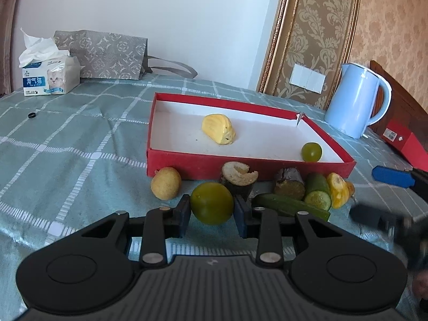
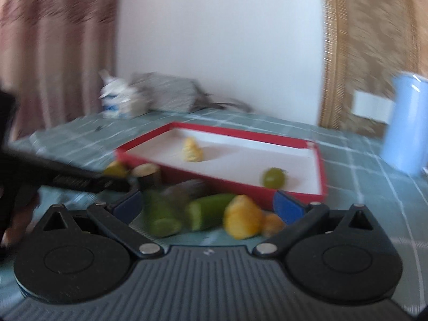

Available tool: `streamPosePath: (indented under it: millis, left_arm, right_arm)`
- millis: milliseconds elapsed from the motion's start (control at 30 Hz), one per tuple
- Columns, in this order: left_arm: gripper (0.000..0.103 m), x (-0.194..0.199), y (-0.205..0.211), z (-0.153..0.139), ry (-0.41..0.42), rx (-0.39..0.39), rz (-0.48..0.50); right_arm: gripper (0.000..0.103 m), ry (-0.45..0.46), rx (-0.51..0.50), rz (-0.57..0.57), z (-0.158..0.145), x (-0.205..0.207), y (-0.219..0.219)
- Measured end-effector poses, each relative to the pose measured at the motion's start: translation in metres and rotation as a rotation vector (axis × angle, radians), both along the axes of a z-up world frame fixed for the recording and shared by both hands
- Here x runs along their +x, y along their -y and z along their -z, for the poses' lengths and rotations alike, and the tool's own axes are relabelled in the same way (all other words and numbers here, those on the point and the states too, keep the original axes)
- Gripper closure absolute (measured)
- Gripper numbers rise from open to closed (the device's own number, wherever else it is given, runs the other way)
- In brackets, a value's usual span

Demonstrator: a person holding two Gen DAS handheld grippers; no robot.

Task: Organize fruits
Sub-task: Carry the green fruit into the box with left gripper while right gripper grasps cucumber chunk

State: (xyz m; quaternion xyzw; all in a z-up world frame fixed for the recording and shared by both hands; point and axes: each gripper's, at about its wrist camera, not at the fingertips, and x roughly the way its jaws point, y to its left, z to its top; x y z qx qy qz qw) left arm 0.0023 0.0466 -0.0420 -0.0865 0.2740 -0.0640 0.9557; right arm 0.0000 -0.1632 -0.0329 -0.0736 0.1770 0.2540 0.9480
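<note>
The left gripper (image 1: 212, 211), jaws clamped across the widest part of the round, smooth green fruit (image 1: 211, 202) on the tabletop near the red box (image 1: 187, 164), probably needs only light pressure on its slippery skin.

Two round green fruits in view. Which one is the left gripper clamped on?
The larger green fruit outside the red box, pinched by the left gripper. The smaller green fruit lies free in the box's near right corner.
</note>
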Motion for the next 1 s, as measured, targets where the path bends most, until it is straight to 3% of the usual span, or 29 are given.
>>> streamPosePath:
  millis: [167, 333, 600, 733, 1000]
  left_arm:
    - [0.070, -0.001, -0.007, 0.001, -0.012, -0.020, -0.013]
    - [0.070, -0.001, -0.013, 0.003, -0.016, -0.050, -0.016]
    - [0.070, -0.002, -0.014, 0.003, -0.016, -0.061, -0.006]
    - [0.070, -0.001, -0.014, 0.003, -0.018, -0.063, 0.000]
    - [0.070, -0.001, -0.014, 0.003, -0.015, -0.059, -0.003]
  right_arm:
    - [0.021, -0.019, -0.117, -0.098, 0.005, -0.001, -0.026]
    - [0.050, -0.076, -0.151, -0.173, 0.008, 0.007, -0.040]
    - [0.057, -0.108, -0.225, -0.200, 0.017, 0.018, -0.057]
    - [0.065, -0.129, -0.216, -0.191, 0.019, 0.025, -0.058]
    - [0.067, -0.138, -0.176, -0.178, 0.021, 0.026, -0.054]
